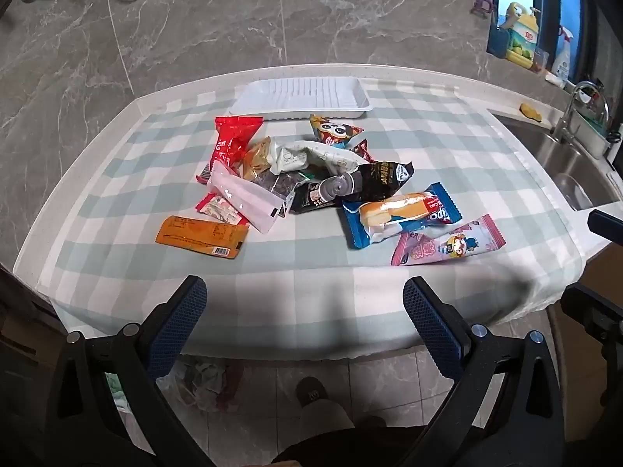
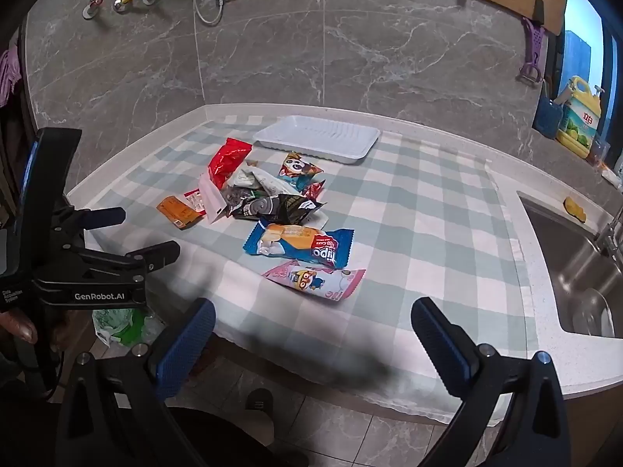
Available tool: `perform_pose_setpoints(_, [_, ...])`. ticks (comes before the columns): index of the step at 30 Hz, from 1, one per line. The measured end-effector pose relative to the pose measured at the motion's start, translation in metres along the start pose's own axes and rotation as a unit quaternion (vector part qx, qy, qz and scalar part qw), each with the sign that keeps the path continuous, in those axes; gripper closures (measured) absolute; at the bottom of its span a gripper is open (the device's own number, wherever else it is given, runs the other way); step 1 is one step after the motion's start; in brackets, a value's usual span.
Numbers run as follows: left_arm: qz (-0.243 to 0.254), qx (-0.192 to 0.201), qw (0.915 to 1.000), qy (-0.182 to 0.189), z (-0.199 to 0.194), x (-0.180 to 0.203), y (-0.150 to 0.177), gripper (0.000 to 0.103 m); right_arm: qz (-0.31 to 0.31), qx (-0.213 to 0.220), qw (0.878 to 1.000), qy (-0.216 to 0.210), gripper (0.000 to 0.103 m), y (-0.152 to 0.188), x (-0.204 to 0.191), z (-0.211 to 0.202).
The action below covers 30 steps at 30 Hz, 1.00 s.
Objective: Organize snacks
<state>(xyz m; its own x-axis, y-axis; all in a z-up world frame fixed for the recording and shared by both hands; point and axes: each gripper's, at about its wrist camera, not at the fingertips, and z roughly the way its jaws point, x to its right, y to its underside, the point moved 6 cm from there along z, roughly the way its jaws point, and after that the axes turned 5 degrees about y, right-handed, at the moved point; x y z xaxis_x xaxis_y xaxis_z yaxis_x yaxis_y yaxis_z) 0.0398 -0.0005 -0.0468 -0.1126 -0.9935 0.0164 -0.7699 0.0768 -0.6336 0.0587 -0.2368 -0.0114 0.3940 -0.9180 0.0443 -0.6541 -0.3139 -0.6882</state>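
Only the right view shows the left claw (image 2: 150,235), seemingly parted.

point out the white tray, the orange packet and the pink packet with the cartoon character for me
white tray (image 1: 249,95): left wrist view, on its bare left inner floor.
orange packet (image 1: 194,233): left wrist view, middle of its printed face.
pink packet (image 2: 315,278): right wrist view, on the cartoon character at its middle.

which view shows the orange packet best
The left wrist view: the orange packet lies near and unobstructed, barcode visible. In the right wrist view it is farther, smaller, and its print is unreadable.
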Motion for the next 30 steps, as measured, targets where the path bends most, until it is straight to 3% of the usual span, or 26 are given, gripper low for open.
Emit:
perform_pose_setpoints(9, [0.000,0.003,1.0000,-0.004,0.003,0.013,-0.005,0.001,0.000,-0.002,1.000,0.000,0.000,-0.001,0.000,0.002])
perform_pose_setpoints(30, [-0.009,0.010,0.9999,0.005,-0.002,0.002,0.000,0.001,0.002,-0.002,1.000,-0.002,0.000,-0.004,-0.003,0.004])
